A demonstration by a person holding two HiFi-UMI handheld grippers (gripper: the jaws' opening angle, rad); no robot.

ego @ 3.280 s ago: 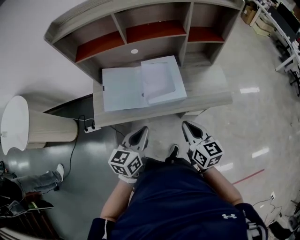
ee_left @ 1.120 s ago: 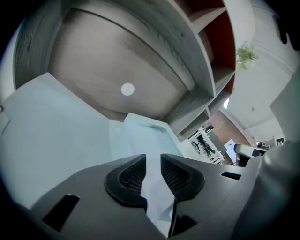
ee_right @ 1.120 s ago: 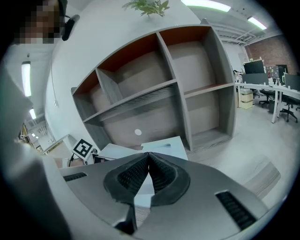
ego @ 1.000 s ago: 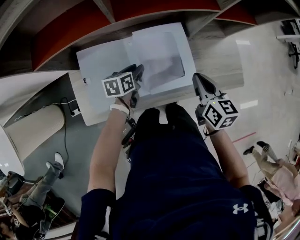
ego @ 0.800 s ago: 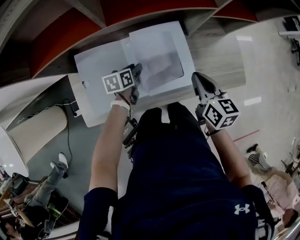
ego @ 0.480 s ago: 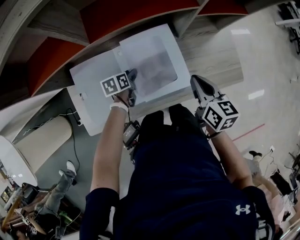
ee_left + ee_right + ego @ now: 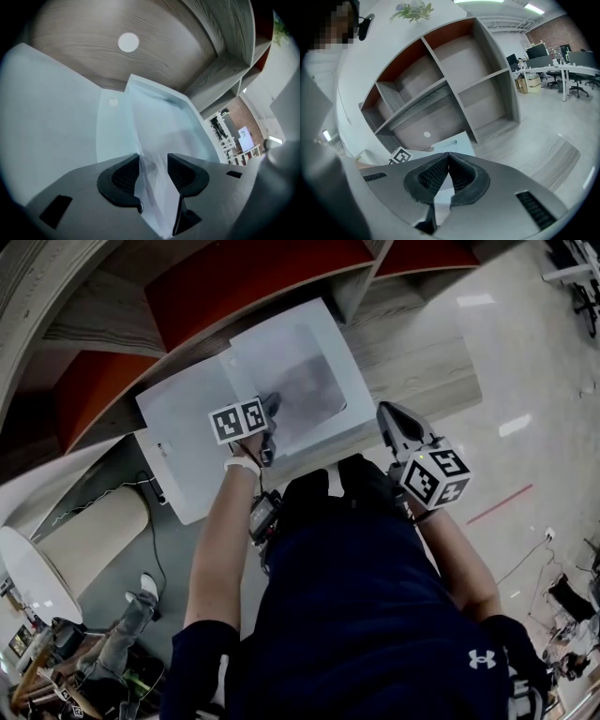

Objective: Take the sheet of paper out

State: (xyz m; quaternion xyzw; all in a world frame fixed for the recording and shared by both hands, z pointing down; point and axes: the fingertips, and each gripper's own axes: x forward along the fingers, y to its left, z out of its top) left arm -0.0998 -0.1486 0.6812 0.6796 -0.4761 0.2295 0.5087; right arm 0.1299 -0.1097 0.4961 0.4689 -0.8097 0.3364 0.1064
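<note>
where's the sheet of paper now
Head view, upper middle: the sheet lies on the open folder on the desk, its edge between the left tongs, which have just been opening.

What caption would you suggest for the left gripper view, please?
Left tool, jaws just opening, with the sheet of paper between them.

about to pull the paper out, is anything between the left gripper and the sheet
Nothing visible is in the way. The sheet stands between the jaws of the left gripper, which have just been opening and do not clamp it. The open folder lies under it.
</note>
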